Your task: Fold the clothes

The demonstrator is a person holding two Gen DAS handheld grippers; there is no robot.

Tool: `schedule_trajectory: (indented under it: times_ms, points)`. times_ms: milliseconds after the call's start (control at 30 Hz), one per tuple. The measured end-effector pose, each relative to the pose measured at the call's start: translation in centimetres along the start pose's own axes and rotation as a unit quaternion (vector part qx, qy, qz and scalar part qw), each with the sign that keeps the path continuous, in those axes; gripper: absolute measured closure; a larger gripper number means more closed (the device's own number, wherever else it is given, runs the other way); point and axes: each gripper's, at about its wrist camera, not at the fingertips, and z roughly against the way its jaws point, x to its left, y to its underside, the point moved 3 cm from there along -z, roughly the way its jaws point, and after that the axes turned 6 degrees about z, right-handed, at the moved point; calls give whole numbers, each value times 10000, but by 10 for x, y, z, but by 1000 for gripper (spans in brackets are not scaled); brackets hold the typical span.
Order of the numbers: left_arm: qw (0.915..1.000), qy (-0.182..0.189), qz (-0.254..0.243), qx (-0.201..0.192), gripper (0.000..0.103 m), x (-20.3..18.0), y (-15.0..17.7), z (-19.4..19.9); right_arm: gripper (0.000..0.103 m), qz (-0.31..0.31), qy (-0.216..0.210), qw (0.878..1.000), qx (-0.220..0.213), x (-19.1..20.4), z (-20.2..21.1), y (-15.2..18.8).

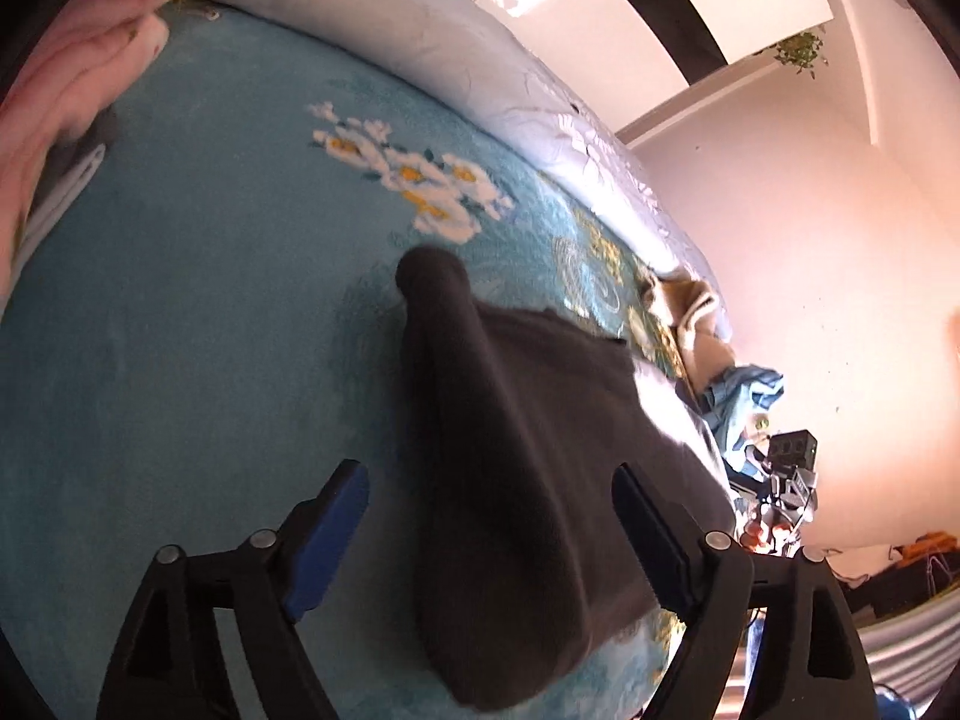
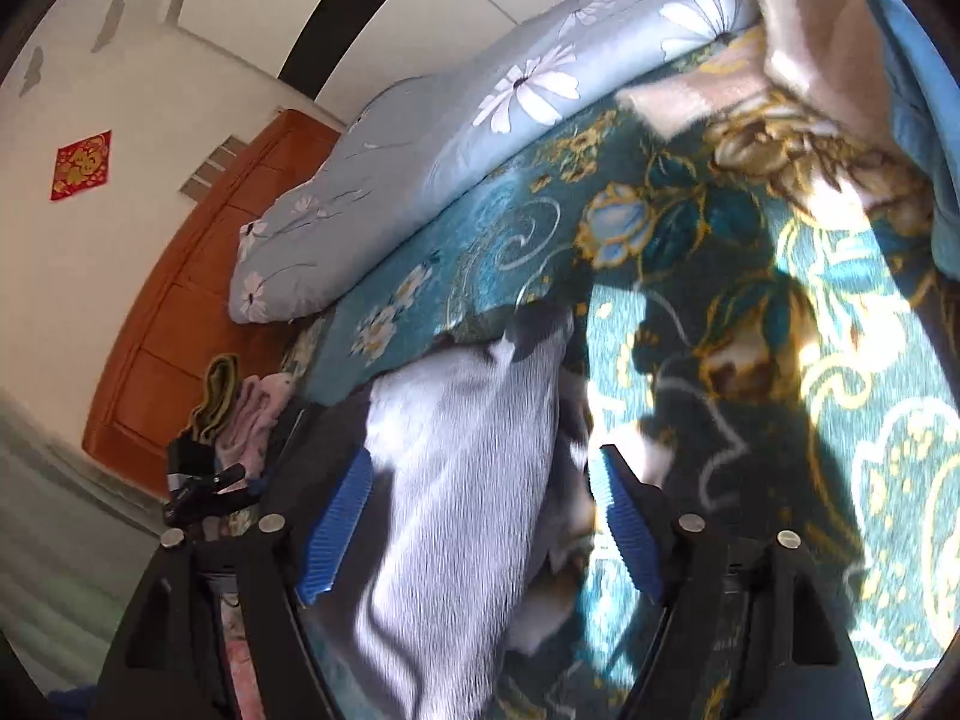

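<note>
In the left wrist view a dark grey garment lies on the teal flowered blanket, one narrow end pointing away. My left gripper is open, its blue pads on either side of the garment, not pressing it. In the right wrist view a sunlit grey-white part of a garment lies between the pads of my right gripper, which is open. Whether the pads touch the cloth I cannot tell.
A pale blue flowered duvet lies along the far side of the bed. Pink cloth is at the left. A beige towel and blue clothes lie near the bed's edges. A wooden headboard stands behind.
</note>
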Motion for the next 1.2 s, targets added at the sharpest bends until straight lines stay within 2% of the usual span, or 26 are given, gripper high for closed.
schedule_trajectory:
  times_ms: [67, 233, 333, 400, 467, 633, 700, 833, 933, 1067, 1200]
  points:
    - [9999, 38, 47, 126, 17, 3, 5, -7, 21, -140, 0, 9996, 225, -7, -5, 15]
    - [9988, 133, 165, 440, 15, 12, 16, -23, 20, -359, -413, 9973, 496, -5, -34, 25]
    - [9976, 190, 236, 629, 8, 17, 23, -32, 20, -278, -565, 9961, 623, 4, -50, 17]
    - [9975, 151, 106, 683, 8, 10, 24, -37, 20, -187, -715, 9945, 744, 12, -63, 12]
    - [9966, 218, -77, 794, 8, -1, 25, -45, 15, -84, -797, 9932, 839, 18, -75, 10]
    - [9895, -211, -996, 1022, 1, -31, 35, -70, 14, 253, -811, 9906, 1074, 30, -86, 9]
    - [9882, -235, -1063, 1072, 1, -36, 33, -74, 14, 269, -918, 9899, 1049, 29, -85, 10]
    - [9900, -113, -888, 1087, 1, -35, 30, -72, 15, 344, -1107, 9886, 958, 29, -87, 10]
    - [9926, -106, -714, 981, 4, -32, 34, -68, 19, 359, -1028, 9894, 962, 31, -90, 9]
    - [9929, -510, -746, 775, 22, -30, 39, -60, 43, 467, -695, 9919, 958, 37, -84, 10]
    - [9923, -804, -758, 551, 33, -33, 44, -53, 50, 415, -525, 9935, 926, 39, -82, 13]
